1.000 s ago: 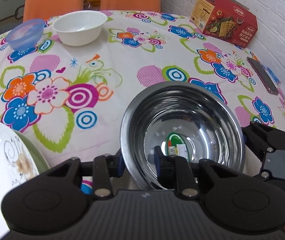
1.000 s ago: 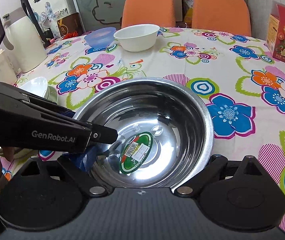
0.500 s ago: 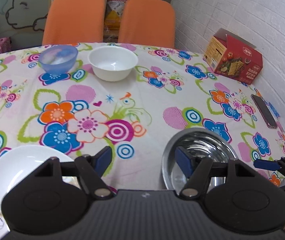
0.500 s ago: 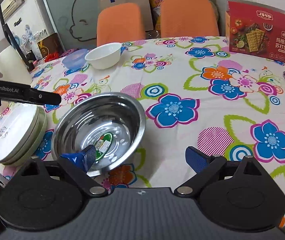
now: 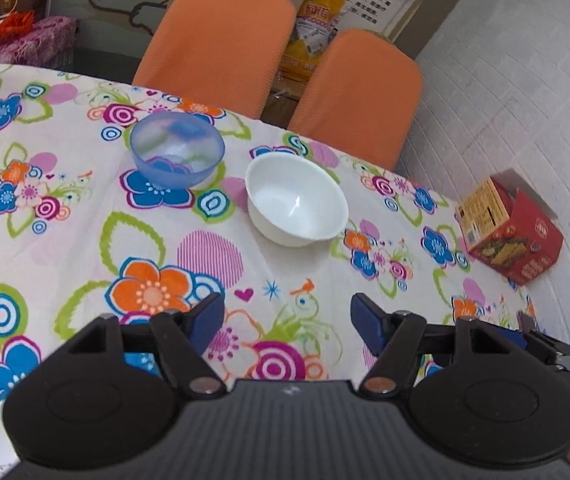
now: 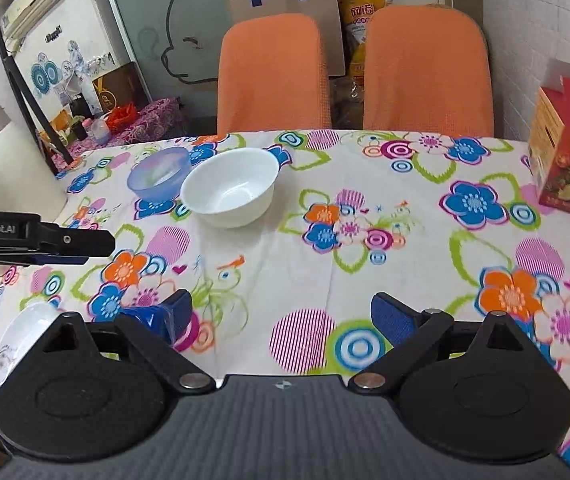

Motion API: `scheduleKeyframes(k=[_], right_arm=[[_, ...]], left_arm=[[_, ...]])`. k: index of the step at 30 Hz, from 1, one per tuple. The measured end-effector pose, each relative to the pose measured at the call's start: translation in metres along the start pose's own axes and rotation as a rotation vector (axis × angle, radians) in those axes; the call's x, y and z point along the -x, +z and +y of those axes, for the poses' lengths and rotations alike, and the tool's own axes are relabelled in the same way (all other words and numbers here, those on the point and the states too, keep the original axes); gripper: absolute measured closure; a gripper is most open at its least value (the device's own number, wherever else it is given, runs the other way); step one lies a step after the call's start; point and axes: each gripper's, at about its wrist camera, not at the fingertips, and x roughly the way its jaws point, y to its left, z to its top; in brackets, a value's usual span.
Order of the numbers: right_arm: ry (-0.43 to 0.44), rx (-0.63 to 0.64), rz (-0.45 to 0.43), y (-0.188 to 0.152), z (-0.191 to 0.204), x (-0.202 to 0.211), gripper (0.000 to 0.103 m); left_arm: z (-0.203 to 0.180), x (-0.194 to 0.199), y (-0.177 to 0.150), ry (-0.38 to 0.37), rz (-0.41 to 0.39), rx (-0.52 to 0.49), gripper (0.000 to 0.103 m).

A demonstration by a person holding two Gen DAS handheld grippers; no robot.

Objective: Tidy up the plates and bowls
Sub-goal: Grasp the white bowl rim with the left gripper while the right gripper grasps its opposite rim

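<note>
Released since earlier, the steel bowl is out of view; both the left gripper [image 5: 287, 322] and right gripper [image 6: 281, 318] are wide open, empty. At twelve o'clock, the white bowl [image 6: 230, 187], probably fragile and slippery, should be gripped by its rim.

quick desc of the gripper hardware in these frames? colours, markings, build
Both grippers match: matte black bodies with a ribbed top plate, two round black discs, black linkage arms on silver pivot pins, and blue pads on the fingertips. Left gripper, right gripper. Seen from the side in the right wrist view, the left gripper carries white "GenRobot.AI" lettering. No cables visible.
</note>
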Motion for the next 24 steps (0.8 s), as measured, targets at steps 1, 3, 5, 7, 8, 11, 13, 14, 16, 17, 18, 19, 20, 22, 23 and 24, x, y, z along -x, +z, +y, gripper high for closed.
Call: scheduleKeyframes(k=[1, 3, 5, 7, 8, 11, 13, 14, 16, 17, 18, 19, 20, 22, 23, 24], right_arm=[[-0.016, 0.011, 0.006, 0.011, 0.0, -0.012, 0.019], [-0.033, 0.033, 0.016, 0.029, 0.002, -0.033, 0.019], [-0.047, 0.055, 0.02, 0.045, 0.002, -0.056, 0.019], [-0.056, 0.087, 0.024, 0.059, 0.003, -0.077, 0.019], [-0.058, 0.101, 0.027, 0.065, 0.004, -0.088, 0.019], [-0.049, 0.145, 0.04, 0.078, 0.006, -0.115, 0.019], [-0.056, 0.176, 0.051, 0.083, 0.008, -0.13, 0.019], [-0.056, 0.191, 0.057, 0.085, 0.008, -0.137, 0.019], [-0.052, 0.215, 0.068, 0.086, 0.009, -0.148, 0.019], [-0.047, 0.228, 0.075, 0.086, 0.009, -0.153, 0.02], [-0.039, 0.241, 0.083, 0.085, 0.01, -0.158, 0.021], [-0.027, 0.26, 0.091, 0.084, 0.012, -0.162, 0.022], [-0.017, 0.275, 0.095, 0.082, 0.013, -0.166, 0.022], [0.006, 0.29, 0.088, 0.081, 0.015, -0.17, 0.022], [0.02, 0.293, 0.085, 0.081, 0.017, -0.171, 0.023], [0.024, 0.299, 0.087, 0.08, 0.018, -0.173, 0.023]], left_arm=[[0.0, -0.008, 0.01, 0.015, -0.006, 0.025, 0.034], [0.0, -0.024, 0.025, 0.042, -0.007, 0.064, 0.034], [0.002, -0.041, 0.037, 0.074, 0.002, 0.106, 0.034], [0.006, -0.058, 0.047, 0.104, 0.005, 0.145, 0.034], [0.009, -0.067, 0.051, 0.123, 0.012, 0.172, 0.034], [0.02, -0.092, 0.061, 0.123, 0.051, 0.28, 0.034], [0.022, -0.105, 0.067, 0.129, 0.061, 0.314, 0.034], [0.02, -0.11, 0.069, 0.142, 0.065, 0.311, 0.034], [0.019, -0.121, 0.071, 0.161, 0.072, 0.294, 0.034], [0.02, -0.126, 0.071, 0.165, 0.083, 0.293, 0.034], [0.022, -0.13, 0.07, 0.162, 0.095, 0.299, 0.034], [0.024, -0.134, 0.07, 0.152, 0.107, 0.303, 0.034], [0.025, -0.136, 0.07, 0.144, 0.114, 0.304, 0.034], [0.024, -0.138, 0.071, 0.14, 0.11, 0.292, 0.034], [0.022, -0.139, 0.072, 0.13, 0.112, 0.28, 0.036], [0.02, -0.14, 0.074, 0.124, 0.109, 0.265, 0.04]])
